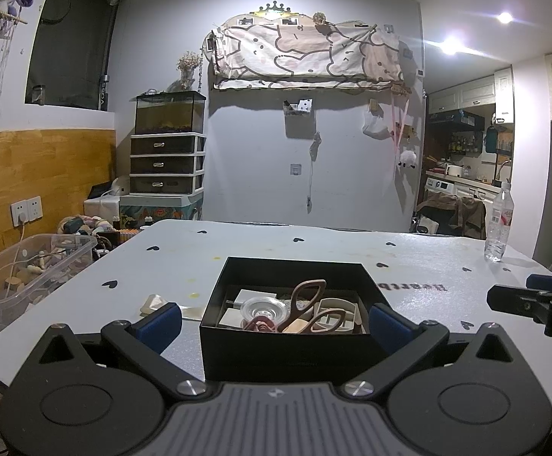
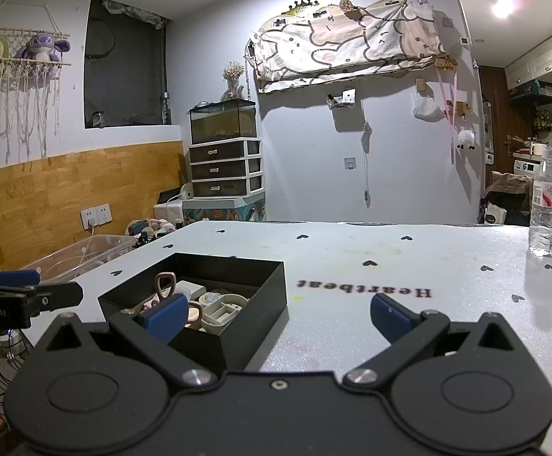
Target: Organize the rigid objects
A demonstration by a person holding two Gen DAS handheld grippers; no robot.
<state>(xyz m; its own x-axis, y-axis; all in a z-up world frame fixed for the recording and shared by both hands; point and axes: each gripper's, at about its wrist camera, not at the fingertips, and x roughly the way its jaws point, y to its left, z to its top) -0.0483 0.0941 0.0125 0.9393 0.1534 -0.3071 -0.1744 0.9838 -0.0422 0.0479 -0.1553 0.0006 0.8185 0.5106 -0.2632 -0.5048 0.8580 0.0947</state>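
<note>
Left wrist: black box (image 1: 287, 349) (scissors (image 1: 306, 304) inside) between spread jaws, water bottle (image 1: 499, 224) beyond.

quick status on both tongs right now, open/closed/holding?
Left tongs: open, holding nothing, fingers straddling the black box.
Right tongs: open, empty, over the table right of the box.

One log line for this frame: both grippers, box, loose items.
left gripper: open, straddling black box | right gripper: open, empty | scissors in box | small pale piece on table
</note>
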